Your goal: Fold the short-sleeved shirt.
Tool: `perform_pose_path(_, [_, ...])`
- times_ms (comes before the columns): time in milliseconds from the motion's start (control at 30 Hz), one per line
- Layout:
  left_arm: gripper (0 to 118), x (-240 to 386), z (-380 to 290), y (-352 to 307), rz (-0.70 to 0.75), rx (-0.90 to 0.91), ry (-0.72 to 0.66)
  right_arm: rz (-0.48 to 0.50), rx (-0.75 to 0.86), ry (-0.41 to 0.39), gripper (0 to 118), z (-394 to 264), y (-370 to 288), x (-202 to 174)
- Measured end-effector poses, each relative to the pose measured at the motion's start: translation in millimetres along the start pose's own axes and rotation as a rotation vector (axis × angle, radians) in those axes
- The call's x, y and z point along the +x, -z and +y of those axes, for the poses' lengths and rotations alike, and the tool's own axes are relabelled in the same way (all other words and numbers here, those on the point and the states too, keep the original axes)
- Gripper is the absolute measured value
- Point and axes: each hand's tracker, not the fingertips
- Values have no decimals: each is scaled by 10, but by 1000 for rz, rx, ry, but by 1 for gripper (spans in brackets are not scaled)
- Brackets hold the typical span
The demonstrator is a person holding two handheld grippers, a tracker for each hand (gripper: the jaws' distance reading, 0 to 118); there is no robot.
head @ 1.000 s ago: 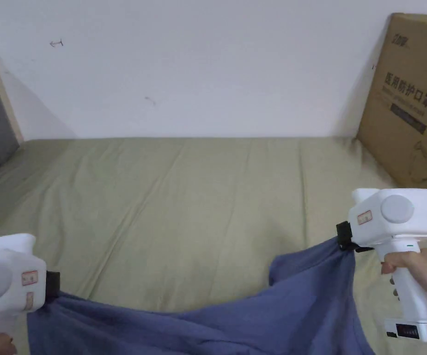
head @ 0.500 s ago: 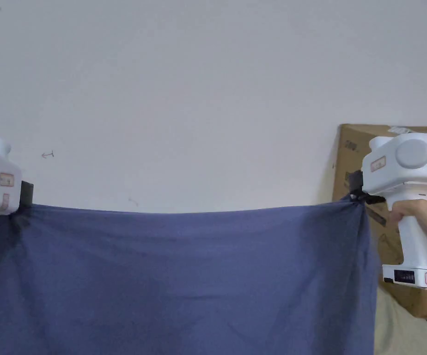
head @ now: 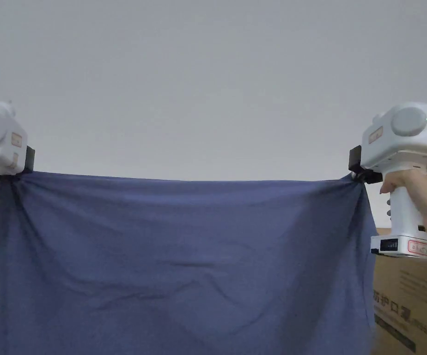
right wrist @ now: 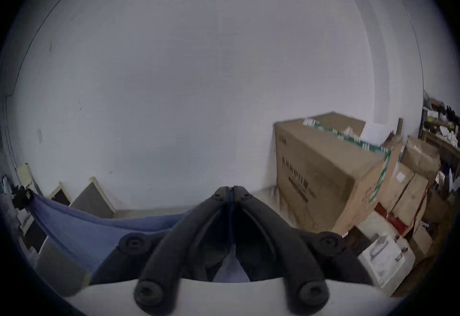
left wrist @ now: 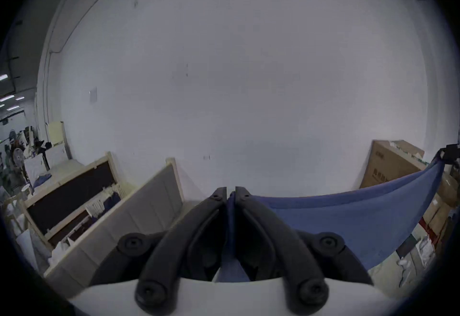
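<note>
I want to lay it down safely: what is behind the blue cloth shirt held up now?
Behind the blue cloth shirt are a plain white wall and, at its right edge, a brown cardboard box. The shirt covers whatever is lower behind it.

Plain white wall (head: pixel 208 83), stacked cardboard boxes (right wrist: pixel 331 172) right, wooden headboards (left wrist: pixel 149 199) left.

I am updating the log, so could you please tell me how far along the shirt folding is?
Done: the blue shirt is picked up and spread wide in the air. In hand: the left gripper and right gripper each have their jaws closed on an upper corner, the top edge pulled nearly straight. Left: no fold shows yet; the shirt must be laid flat and every fold made.
</note>
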Motion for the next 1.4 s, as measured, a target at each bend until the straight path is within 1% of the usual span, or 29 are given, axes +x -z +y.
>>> perform_pose_path(67, [4,1,-3,58,10,48,-15,-2,7,-5,3,26,38,-33])
perform_pose_path(133, [4,47,-110,167,31,54,14,-3,7,-22,3,-68,122,-43])
perform_pose_path(200, [4,114,-357,296,54,58,46,-7,-27,-43,3,-279,302,-31])
perform_pose_path(267, [4,187,-712,520,48,31,55,-45,-112,-70,3,-601,599,-12])
perform_pose_path(333, [4,266,-1169,778,42,-26,70,-61,-180,-68,3,-999,915,35])
perform_pose_path(400, [4,374,-1747,1091,56,-133,94,-61,-280,-71,3,-1530,1295,107])
perform_pose_path(500, [4,537,-2726,1546,55,-307,163,-111,-450,-103,3,-2412,1874,218])
perform_pose_path(533, [4,577,-3045,1680,50,-363,185,-131,-506,-98,3,-2702,2041,262])
perform_pose_path(600, [4,629,-3713,1916,56,-487,163,-141,-596,-69,3,-3321,2310,329])
perform_pose_path(667, [4,657,-4284,2070,60,-602,133,-156,-693,-50,3,-3891,2519,399])
perform_pose_path(700, [4,657,-4562,2145,44,-672,124,-174,-744,-54,3,-4159,2563,426])
perform_pose_path(733, [4,654,-4775,2174,52,-706,121,-192,-782,-48,3,-4381,2612,455])
perform_pose_path(800, [4,579,-5186,2322,71,-767,175,-186,-839,-32,3,-4747,2648,528])
perform_pose_path(833, [4,538,-5302,2316,79,-775,166,-181,-845,-27,3,-4845,2748,640])
perform_pose_path(900, [4,433,-5429,2217,80,-801,127,-190,-850,-74,3,-4986,2731,730])
perform_pose_path(933, [4,376,-5469,2170,67,-799,82,-191,-851,-73,3,-5018,2706,782])
perform_pose_path(967, [4,323,-5489,2114,64,-809,66,-182,-858,-59,3,-5050,2569,798])
perform_pose_path(1033, [4,261,-5485,1934,59,-799,69,-168,-850,15,3,-5033,2406,903])
perform_pose_path(1067, [4,245,-5467,1836,57,-801,76,-150,-838,31,3,-5020,2297,947])
perform_pose_path(1200, [4,116,-5316,1216,8,-729,56,-140,-823,-15,3,-5043,1683,1037])
perform_pose_path(1300, [4,1,-5285,675,-11,-720,85,-132,-826,5,3,-5133,1119,1121])
perform_pose_path(1333, [4,-30,-5295,492,9,-712,110,-120,-823,8,3,-5174,935,1148])
perform_pose_path(1400, [4,-165,-5336,74,-8,-713,132,-116,-825,0,3,-5301,466,1159])
